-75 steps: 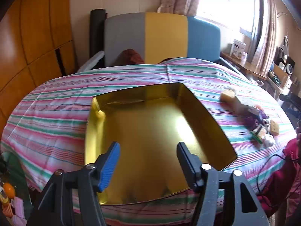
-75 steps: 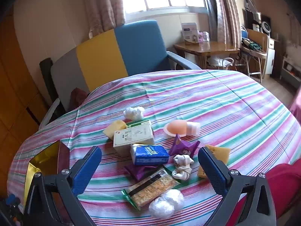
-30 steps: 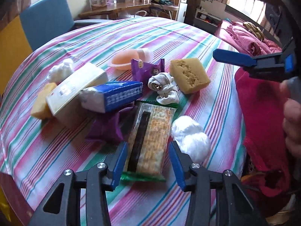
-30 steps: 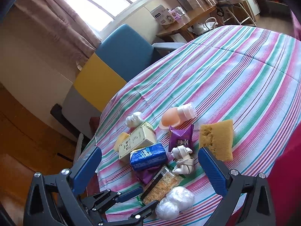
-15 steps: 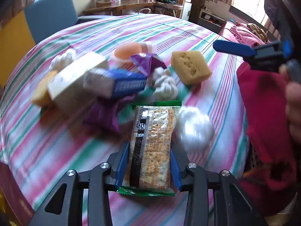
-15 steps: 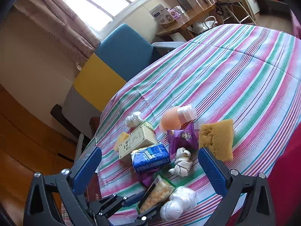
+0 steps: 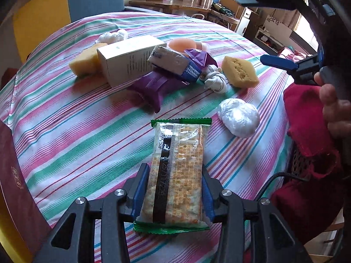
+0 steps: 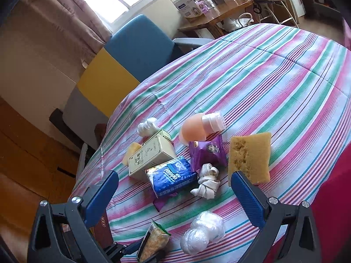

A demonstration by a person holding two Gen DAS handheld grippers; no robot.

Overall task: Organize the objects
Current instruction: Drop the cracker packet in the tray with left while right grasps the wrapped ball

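Left claw (image 7: 174, 194) is clamped on the cracker pack (image 7: 175, 173), gripping its near end by both long edges; the pack's far end juts forward above the striped cloth (image 7: 72, 131). Right claw (image 8: 175, 194) hangs spread and empty over the pile, above the tissue pack (image 8: 173, 178). A sound carry likely means a firm, gentle pinch, pack level, lifted over the box (image 7: 19, 186) wall at left before release.
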